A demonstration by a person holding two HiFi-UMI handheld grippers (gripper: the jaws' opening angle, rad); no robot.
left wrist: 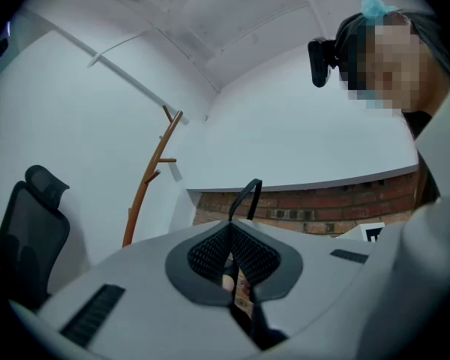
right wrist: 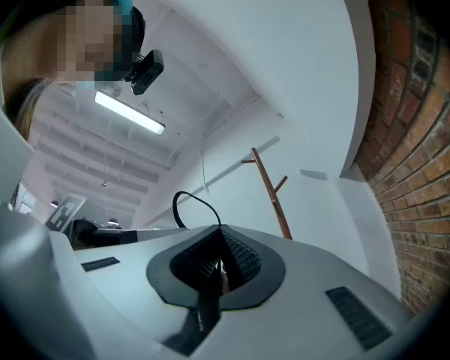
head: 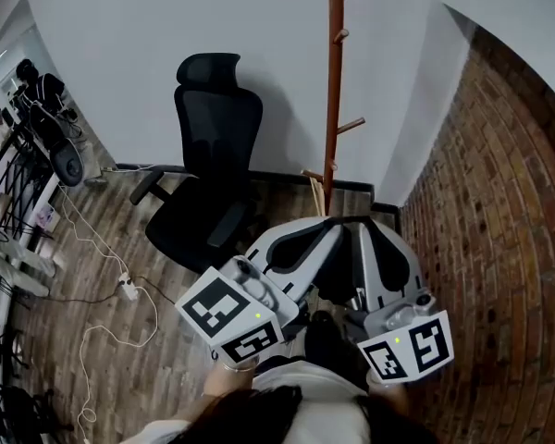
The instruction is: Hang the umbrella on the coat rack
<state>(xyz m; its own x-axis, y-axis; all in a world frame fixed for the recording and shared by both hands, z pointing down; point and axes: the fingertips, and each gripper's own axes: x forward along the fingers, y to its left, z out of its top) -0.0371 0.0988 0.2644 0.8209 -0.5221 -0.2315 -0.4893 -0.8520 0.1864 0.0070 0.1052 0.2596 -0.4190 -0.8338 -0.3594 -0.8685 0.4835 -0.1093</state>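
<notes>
While the left hand-held gripper [left wrist: 232,265] and right hand-held gripper [right wrist: 216,267] both pinch the umbrella [left wrist: 246,198] tightly, the coat rack [head: 333,81] stands well apart; I judge the hanging itself is not yet done.

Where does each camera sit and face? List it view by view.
Head view: on the person's head, facing down at left gripper, right gripper, brown wooden coat rack; hair at bottom.
Left gripper view: on that gripper, facing upward along fingers shut on a black strap loop; person's head upper right.
Right gripper view: likewise; head upper left.
Shared: coat rack in all three.
</notes>
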